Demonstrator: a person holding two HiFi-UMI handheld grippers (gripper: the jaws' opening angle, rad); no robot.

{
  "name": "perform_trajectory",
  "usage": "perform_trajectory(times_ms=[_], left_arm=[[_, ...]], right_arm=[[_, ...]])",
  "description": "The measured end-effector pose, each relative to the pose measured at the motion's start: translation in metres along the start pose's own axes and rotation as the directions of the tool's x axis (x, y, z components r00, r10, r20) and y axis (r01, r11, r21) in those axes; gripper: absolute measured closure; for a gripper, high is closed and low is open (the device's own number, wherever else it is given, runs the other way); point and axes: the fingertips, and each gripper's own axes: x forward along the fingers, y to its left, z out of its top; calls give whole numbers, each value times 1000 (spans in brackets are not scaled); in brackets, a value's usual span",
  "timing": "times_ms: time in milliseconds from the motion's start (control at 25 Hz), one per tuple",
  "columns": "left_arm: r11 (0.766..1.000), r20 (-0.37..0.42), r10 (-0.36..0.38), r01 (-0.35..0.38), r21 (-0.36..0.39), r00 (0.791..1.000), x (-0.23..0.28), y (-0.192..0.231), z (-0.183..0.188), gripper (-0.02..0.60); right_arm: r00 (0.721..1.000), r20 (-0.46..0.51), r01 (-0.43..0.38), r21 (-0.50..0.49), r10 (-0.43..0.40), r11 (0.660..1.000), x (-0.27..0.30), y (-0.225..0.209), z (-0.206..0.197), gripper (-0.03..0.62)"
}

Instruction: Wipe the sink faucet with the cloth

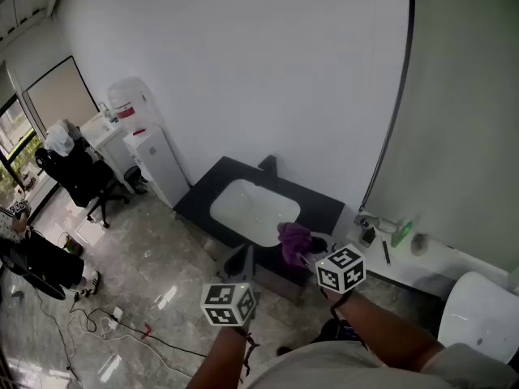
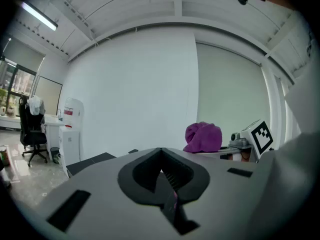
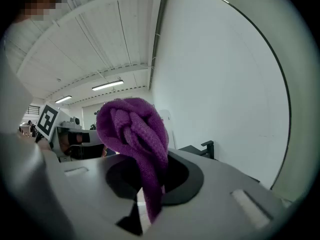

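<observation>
One purple cloth (image 3: 132, 129), one black faucet (image 1: 268, 165), one white sink (image 1: 254, 209), two grippers. The right gripper (image 3: 150, 194) has its jaws clamped on the cloth, which stands up lengthwise from them and bunches on top, above the sink's near edge. The left gripper (image 2: 162, 176) has its jaws closed on nothing. The faucet stands upright behind the basin.

No legible text, labels, brands or numbers anywhere
</observation>
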Motion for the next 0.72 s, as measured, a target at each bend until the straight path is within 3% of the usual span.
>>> perform_trajectory(times_ms=[720], left_arm=[[1000,13,-11,12,-24,1000,4,-5,0,575]], right_arm=[[1000,-6,-7,-1,7,1000,-3,-1,-5,549]])
